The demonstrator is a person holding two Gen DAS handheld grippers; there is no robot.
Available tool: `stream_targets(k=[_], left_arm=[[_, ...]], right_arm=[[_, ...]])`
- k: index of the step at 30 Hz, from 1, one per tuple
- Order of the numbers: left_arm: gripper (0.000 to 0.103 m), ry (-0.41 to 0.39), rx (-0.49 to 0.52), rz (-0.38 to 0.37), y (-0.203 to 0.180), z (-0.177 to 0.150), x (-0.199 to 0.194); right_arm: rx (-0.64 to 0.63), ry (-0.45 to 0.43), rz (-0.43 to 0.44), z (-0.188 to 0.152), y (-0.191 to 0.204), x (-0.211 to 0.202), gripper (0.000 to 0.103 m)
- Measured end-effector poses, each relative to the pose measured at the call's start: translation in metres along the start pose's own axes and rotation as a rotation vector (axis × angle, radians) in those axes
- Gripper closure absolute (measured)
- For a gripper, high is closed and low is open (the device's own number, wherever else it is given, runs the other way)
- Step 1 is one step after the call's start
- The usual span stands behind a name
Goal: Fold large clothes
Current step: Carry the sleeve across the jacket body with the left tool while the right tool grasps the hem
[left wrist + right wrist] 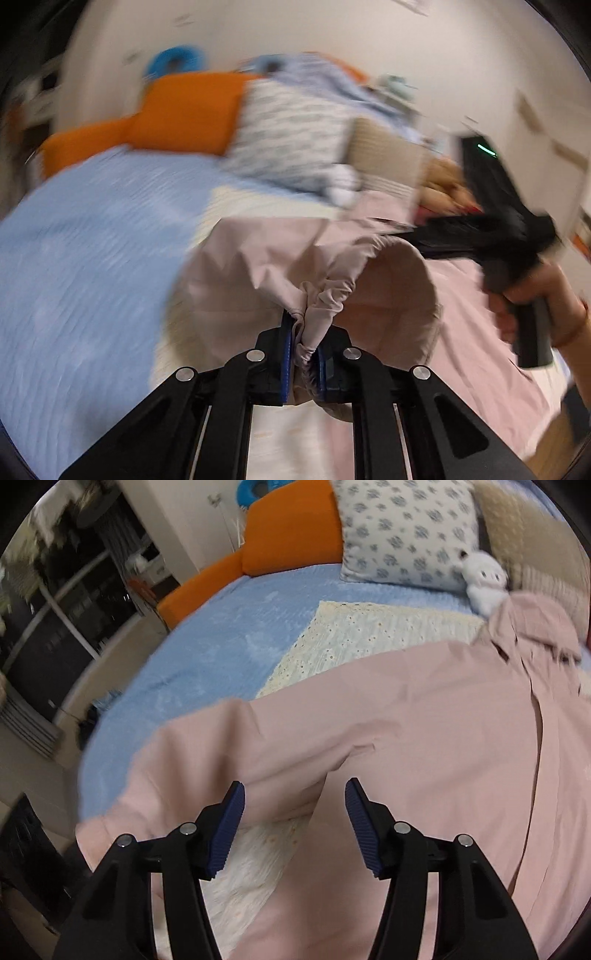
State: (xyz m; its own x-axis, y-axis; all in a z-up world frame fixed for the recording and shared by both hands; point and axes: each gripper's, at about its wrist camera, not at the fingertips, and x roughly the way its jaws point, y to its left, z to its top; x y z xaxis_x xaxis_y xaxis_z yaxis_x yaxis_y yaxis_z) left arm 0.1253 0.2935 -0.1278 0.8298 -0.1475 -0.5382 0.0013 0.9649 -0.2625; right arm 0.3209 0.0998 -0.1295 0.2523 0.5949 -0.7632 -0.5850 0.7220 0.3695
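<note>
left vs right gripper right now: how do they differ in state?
The left gripper is shut, pinching a gathered elastic cuff of the pink garment; the right gripper is open with nothing between its blue pads. The left one lifts its fabric into a bunched fold, while the right one hangs over cloth lying flat on the bed. Both point at the same garment.

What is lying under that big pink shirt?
Under the pink shirt lies a cream eyelet cloth, showing past its far edge and below the sleeve. Beneath that is a blue bedspread. How far the cream cloth reaches under the shirt is hidden.
</note>
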Motion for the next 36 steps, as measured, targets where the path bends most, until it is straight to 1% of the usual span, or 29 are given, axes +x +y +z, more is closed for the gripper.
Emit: stream_targets(k=[1, 2, 3, 4, 5, 6, 7, 9, 10, 11, 13, 14, 16, 17, 19, 21, 22, 23, 24, 25, 26, 27, 28, 30, 31, 33, 34, 36], left_arm=[[0.088, 0.001, 0.049, -0.028, -0.025, 0.004, 0.003], [0.088, 0.004, 0.077, -0.054, -0.045, 0.005, 0.006], [0.088, 0.010, 0.101, -0.082, -0.065, 0.003, 0.009], [0.088, 0.013, 0.115, -0.097, -0.077, 0.001, 0.011], [0.088, 0.015, 0.131, -0.110, -0.093, -0.004, 0.013], [0.088, 0.017, 0.142, -0.119, -0.107, -0.007, 0.015], [0.088, 0.021, 0.148, -0.136, -0.124, -0.014, 0.016], [0.088, 0.029, 0.154, -0.168, -0.150, -0.028, 0.017], [0.088, 0.040, 0.155, -0.178, -0.158, -0.033, 0.019], [0.088, 0.049, 0.159, -0.187, -0.168, -0.039, 0.020], [0.088, 0.061, 0.171, -0.185, -0.185, -0.050, 0.020], [0.088, 0.068, 0.177, -0.180, -0.191, -0.054, 0.020], [0.087, 0.074, 0.175, -0.174, -0.193, -0.059, 0.019], [0.087, 0.073, 0.175, -0.172, -0.192, -0.059, 0.022], [0.087, 0.067, 0.175, -0.163, -0.196, -0.063, 0.019], [0.087, 0.062, 0.182, -0.157, -0.200, -0.066, 0.016], [0.087, 0.066, 0.184, -0.155, -0.199, -0.066, 0.018], [0.087, 0.083, 0.185, -0.156, -0.200, -0.067, 0.023], [0.087, 0.090, 0.191, -0.155, -0.203, -0.069, 0.025], [0.087, 0.105, 0.210, -0.147, -0.210, -0.072, 0.028], [0.087, 0.117, 0.226, -0.139, -0.214, -0.075, 0.031], [0.087, 0.132, 0.242, -0.134, -0.217, -0.077, 0.034], [0.087, 0.146, 0.263, -0.137, -0.222, -0.080, 0.037], [0.087, 0.181, 0.317, -0.152, -0.232, -0.084, 0.044], [0.087, 0.186, 0.338, -0.160, -0.239, -0.084, 0.045], [0.087, 0.198, 0.408, -0.189, -0.255, -0.085, 0.046], [0.087, 0.207, 0.431, -0.200, -0.263, -0.086, 0.046], [0.086, 0.219, 0.484, -0.219, -0.282, -0.089, 0.046]], right_arm=[[0.020, -0.003, 0.019, 0.004, -0.005, -0.010, 0.046], [0.025, -0.004, 0.040, 0.009, -0.007, -0.019, 0.044], [0.018, 0.012, 0.071, 0.016, -0.008, -0.025, 0.036], [-0.002, 0.061, 0.101, 0.025, -0.008, -0.027, 0.031], [-0.017, 0.088, 0.098, 0.032, -0.005, -0.026, 0.022], [-0.051, 0.135, 0.087, 0.039, -0.002, -0.020, 0.017], [-0.078, 0.173, 0.057, 0.047, 0.002, -0.012, 0.017], [-0.093, 0.226, 0.010, 0.056, 0.003, 0.008, 0.018], [-0.091, 0.248, -0.032, 0.057, 0.003, 0.023, 0.018], [-0.095, 0.268, -0.095, 0.061, 0.000, 0.036, 0.018], [-0.112, 0.298, -0.185, 0.066, -0.008, 0.058, 0.018], [-0.117, 0.315, -0.248, 0.068, -0.016, 0.073, 0.018], [-0.117, 0.320, -0.302, 0.072, -0.031, 0.090, 0.018], [-0.099, 0.313, -0.304, 0.075, -0.045, 0.100, 0.018], [-0.061, 0.311, -0.263, 0.080, -0.064, 0.113, 0.018], [-0.006, 0.307, -0.167, 0.085, -0.084, 0.130, 0.020], [0.019, 0.311, -0.133, 0.084, -0.092, 0.138, 0.021], [0.039, 0.321, -0.105, 0.085, -0.094, 0.145, 0.030], [0.063, 0.332, -0.052, 0.084, -0.099, 0.152, 0.052], [0.087, 0.338, 0.015, 0.084, -0.101, 0.157, 0.064], [0.103, 0.334, 0.064, 0.083, -0.101, 0.156, 0.089], [0.117, 0.312, 0.099, 0.083, -0.102, 0.151, 0.097], [0.113, 0.258, 0.127, 0.086, -0.103, 0.138, 0.097], [0.100, 0.189, 0.162, 0.092, -0.106, 0.116, 0.099], [0.096, 0.155, 0.180, 0.094, -0.111, 0.098, 0.099], [0.102, 0.124, 0.200, 0.095, -0.123, 0.075, 0.099], [0.099, 0.112, 0.194, 0.094, -0.129, 0.063, 0.099], [0.091, 0.088, 0.152, 0.085, -0.147, 0.038, 0.099]])
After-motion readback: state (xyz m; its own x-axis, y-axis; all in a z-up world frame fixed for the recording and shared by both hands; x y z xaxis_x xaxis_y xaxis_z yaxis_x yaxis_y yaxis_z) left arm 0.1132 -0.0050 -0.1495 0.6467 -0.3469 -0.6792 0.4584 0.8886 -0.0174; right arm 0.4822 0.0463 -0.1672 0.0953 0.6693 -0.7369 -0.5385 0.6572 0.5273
